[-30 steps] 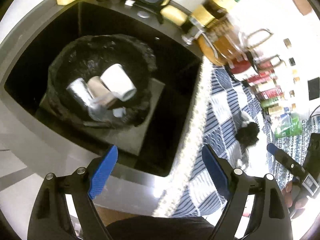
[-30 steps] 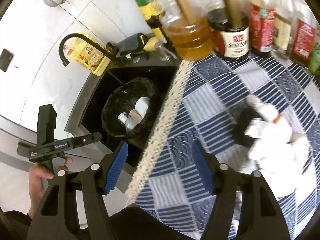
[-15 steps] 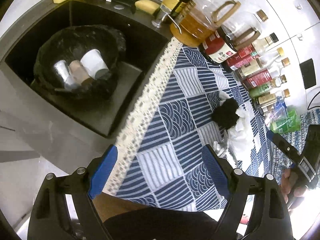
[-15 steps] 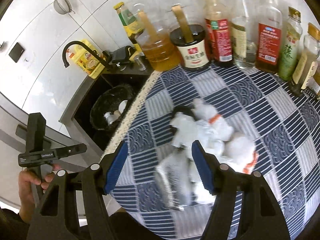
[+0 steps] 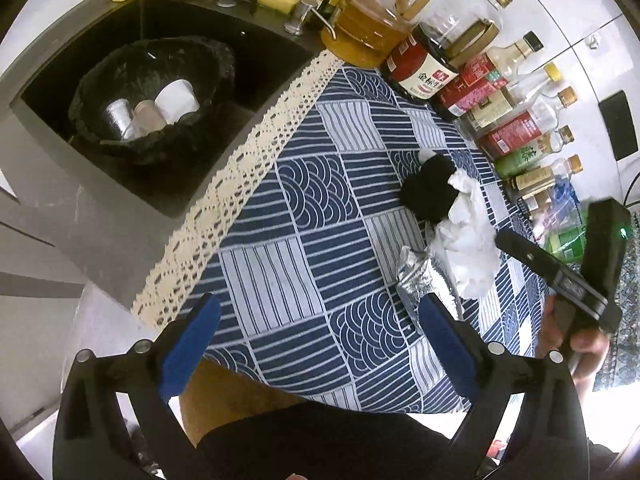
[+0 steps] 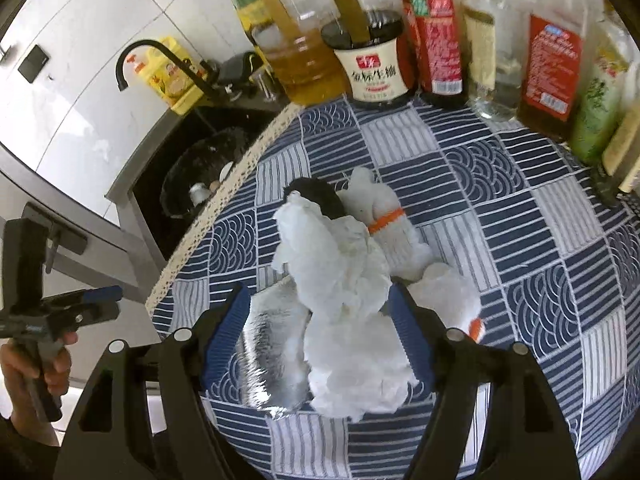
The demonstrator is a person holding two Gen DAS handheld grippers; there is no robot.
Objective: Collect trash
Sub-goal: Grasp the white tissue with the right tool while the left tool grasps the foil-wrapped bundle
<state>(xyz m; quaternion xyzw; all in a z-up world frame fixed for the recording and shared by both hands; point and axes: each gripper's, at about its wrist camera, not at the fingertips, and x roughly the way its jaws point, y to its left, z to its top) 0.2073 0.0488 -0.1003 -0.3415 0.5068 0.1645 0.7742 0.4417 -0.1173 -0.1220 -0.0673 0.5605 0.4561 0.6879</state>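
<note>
Cups (image 5: 160,110) already in bin bag (image 5: 100,92); crumpled tissue (image 6: 340,264), foil (image 6: 272,344) left on surface. Right gripper (image 6: 318,320) spread around tissue; left gripper (image 5: 316,324) spread, empty.

Home kitchen: black sink (image 5: 256,80) with faucet (image 6: 160,60), tiled wall (image 6: 100,20), counter under a blue patterned cloth (image 5: 304,208), row of oil and sauce bottles (image 6: 436,40) (Chinese labels) along the back.
</note>
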